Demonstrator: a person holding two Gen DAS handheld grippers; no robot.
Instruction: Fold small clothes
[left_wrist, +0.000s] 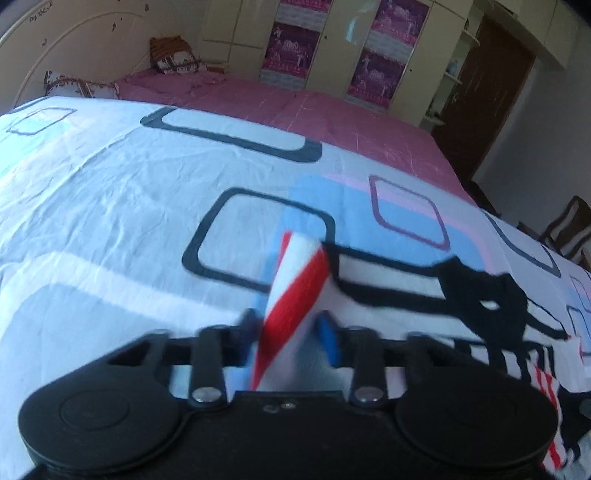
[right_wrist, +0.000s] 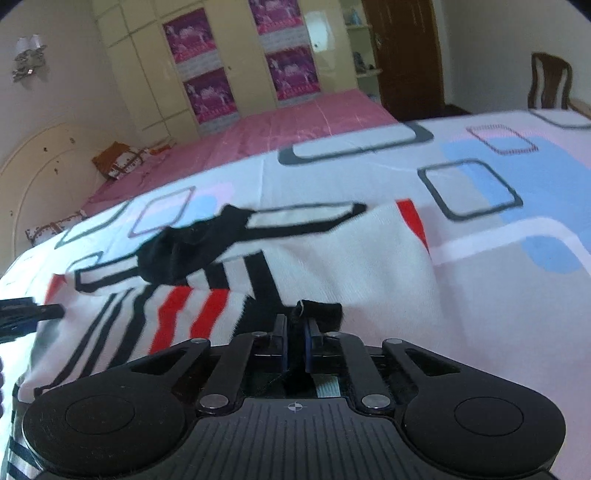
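Soft, limp striped knit garment (right_wrist: 332, 251) on the bed (left_wrist: 110, 184): left gripper (left_wrist: 288, 325) clamps its red-striped edge, right gripper (right_wrist: 295, 332) its black hem.

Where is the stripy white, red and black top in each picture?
Left wrist view: the white knit garment with red and black stripes lies right of centre; a fold of it sits between the left gripper fingers.
Right wrist view: it spreads across the middle and left; the right gripper pinches a black edge.
Shared landmark: the purple posters on the cream wardrobe doors.
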